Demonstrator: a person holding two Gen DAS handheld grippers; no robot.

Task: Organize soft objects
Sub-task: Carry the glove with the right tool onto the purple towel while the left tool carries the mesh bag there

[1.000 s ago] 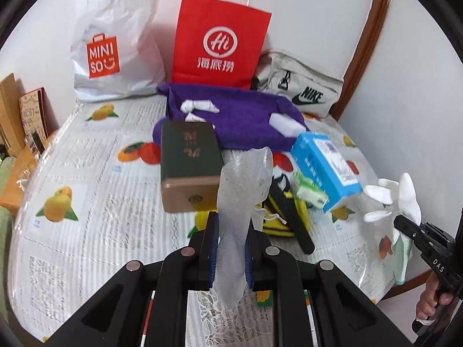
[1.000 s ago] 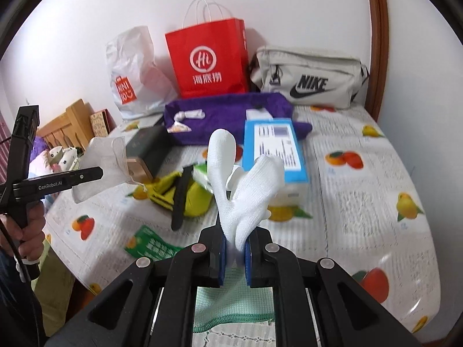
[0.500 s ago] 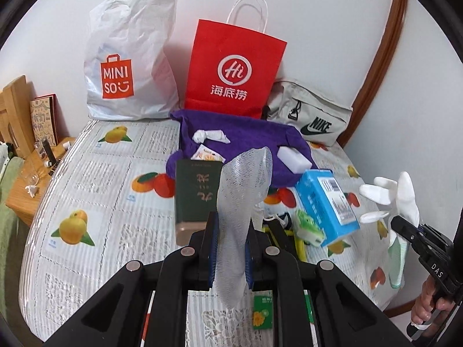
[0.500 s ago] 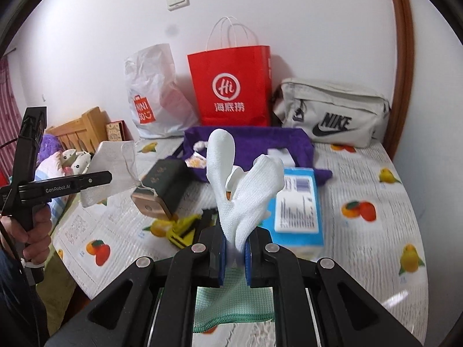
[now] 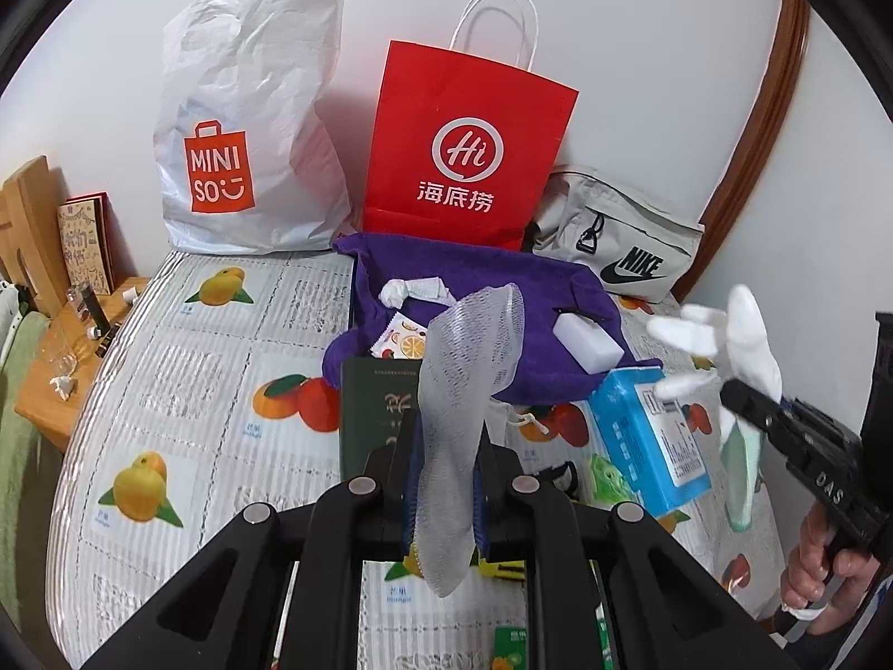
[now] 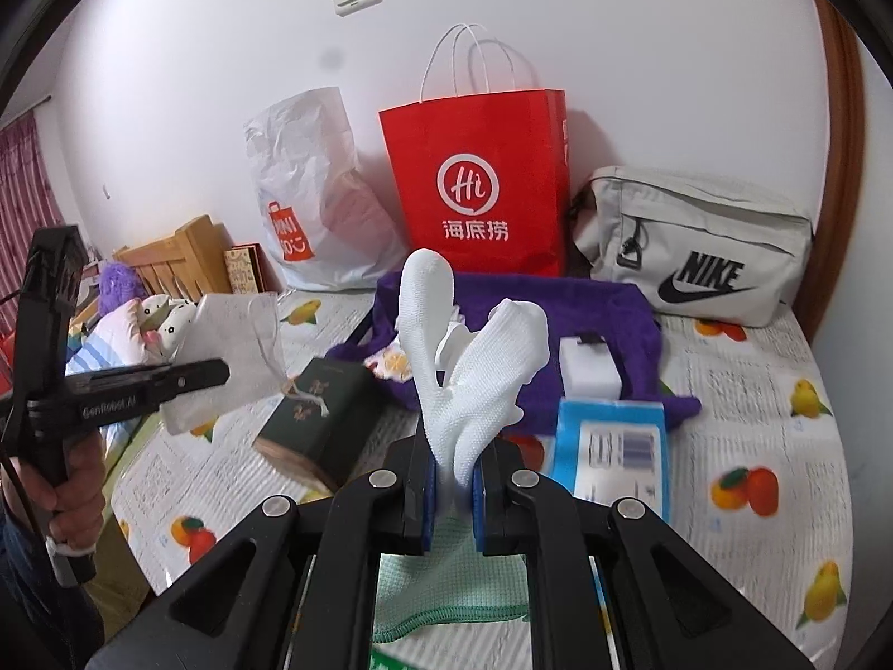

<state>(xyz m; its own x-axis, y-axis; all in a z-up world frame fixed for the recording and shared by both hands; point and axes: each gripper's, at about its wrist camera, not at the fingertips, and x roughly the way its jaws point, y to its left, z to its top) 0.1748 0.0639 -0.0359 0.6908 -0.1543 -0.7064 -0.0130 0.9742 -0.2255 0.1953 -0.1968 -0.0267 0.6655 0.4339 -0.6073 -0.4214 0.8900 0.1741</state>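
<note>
My left gripper [image 5: 443, 441] is shut on a translucent mesh pouch [image 5: 469, 368] that stands up between its pads, above a dark green box [image 5: 374, 413]. In the right wrist view the same left gripper [image 6: 220, 373] shows at the left with the pouch [image 6: 234, 346] hanging from it. My right gripper [image 6: 453, 466] is shut on a white glove [image 6: 480, 374], and a green cloth [image 6: 452, 586] hangs below the pads. The left wrist view has the right gripper [image 5: 728, 388] at its right edge, with the glove [image 5: 745, 329]. A purple cloth [image 5: 502, 296] lies ahead on the bed.
A red paper bag [image 5: 469, 156], a white plastic bag [image 5: 245, 139] and a grey Nike bag [image 5: 619, 240] stand against the wall. A blue box [image 5: 647, 435] and a white block [image 5: 586, 343] lie by the purple cloth. A wooden bedside table [image 5: 61, 352] is at the left.
Both grippers have lifted and drawn back from the bed, each still holding its item. The bags at the wall now sit lower and fuller in both views.
</note>
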